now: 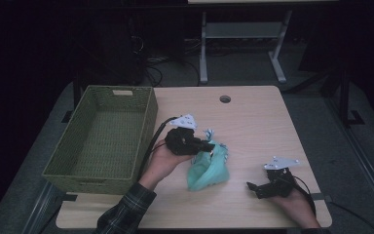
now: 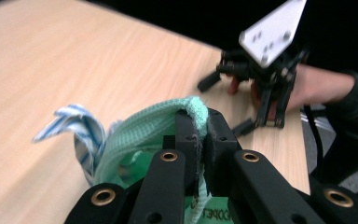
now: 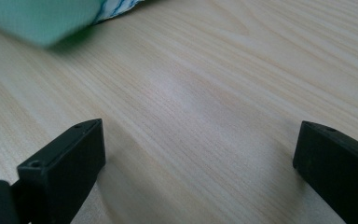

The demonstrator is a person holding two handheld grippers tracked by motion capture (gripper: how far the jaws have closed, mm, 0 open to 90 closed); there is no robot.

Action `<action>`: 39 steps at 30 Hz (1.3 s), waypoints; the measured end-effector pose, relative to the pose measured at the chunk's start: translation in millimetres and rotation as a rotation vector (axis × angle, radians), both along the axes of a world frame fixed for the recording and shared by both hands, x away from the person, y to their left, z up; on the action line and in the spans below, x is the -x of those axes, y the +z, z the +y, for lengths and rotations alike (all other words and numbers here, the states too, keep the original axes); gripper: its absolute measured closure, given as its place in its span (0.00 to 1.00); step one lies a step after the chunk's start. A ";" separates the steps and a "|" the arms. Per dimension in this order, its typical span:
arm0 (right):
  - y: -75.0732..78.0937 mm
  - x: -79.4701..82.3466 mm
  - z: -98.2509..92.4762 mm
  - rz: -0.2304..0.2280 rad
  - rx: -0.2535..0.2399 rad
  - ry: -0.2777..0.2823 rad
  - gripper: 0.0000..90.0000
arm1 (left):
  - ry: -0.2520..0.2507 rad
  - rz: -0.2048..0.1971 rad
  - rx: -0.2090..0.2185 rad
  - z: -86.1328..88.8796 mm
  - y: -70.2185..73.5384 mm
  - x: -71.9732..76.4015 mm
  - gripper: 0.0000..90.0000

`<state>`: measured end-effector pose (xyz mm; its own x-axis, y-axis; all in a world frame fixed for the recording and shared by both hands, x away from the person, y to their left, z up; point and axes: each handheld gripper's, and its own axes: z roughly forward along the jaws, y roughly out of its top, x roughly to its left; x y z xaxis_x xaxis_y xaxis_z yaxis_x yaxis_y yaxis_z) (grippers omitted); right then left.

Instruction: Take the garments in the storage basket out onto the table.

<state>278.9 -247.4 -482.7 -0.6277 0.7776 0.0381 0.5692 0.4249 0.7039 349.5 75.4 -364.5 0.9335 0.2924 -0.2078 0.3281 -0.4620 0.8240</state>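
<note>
- Mint-green knitted cloth (image 1: 207,168), w/ blue-white striped strip (image 2: 77,122) at one end: bunched on table, mid-front, just right of basket; one fold lifted.
- Left gripper (image 2: 198,122): jaws nearly closed, pinching that fold of green cloth betw. pads; hand beneath, at cloth's upper-left edge.
- Right gripper (image 1: 254,188): jaws spread wide, nothing betw. them; low over bare wood, well right of cloth.
- Light wooden table (image 1: 253,122): round cable hole (image 1: 225,99) near far edge.
- Olive-green woven rectangular basket (image 1: 148,127): table's left side, hanging over the left edge.
</note>
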 end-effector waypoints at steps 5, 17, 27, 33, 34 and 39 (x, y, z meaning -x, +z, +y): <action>0.0 0.2 0.2 0.004 -0.001 -0.001 0.02 | -0.020 0.045 -0.068 -6.8 -26.8 1.8 0.95; 0.0 0.6 0.3 0.003 -0.002 -0.005 0.02 | -0.039 0.080 -0.182 -18.0 -62.9 12.7 0.93; -0.2 0.4 0.4 -0.003 0.000 -0.009 0.02 | -0.038 0.076 -0.293 -27.8 -87.1 16.6 0.92; -0.2 0.3 0.4 -0.003 0.001 -0.008 0.02 | -0.009 0.020 -0.339 -31.2 -87.5 20.6 0.82; -0.2 0.3 0.4 -0.003 0.001 -0.008 0.02 | -0.006 0.009 -0.338 -30.4 -86.3 20.7 0.78; -0.1 0.4 0.6 -0.002 0.001 -0.010 0.02 | 0.038 -0.009 -0.296 -18.4 -68.9 24.6 0.62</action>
<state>278.4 -246.8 -482.8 -0.6196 0.7841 0.0365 0.5722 0.4193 0.7048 324.9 56.9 -433.3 0.9221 0.3738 -0.1004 0.3433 -0.6700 0.6582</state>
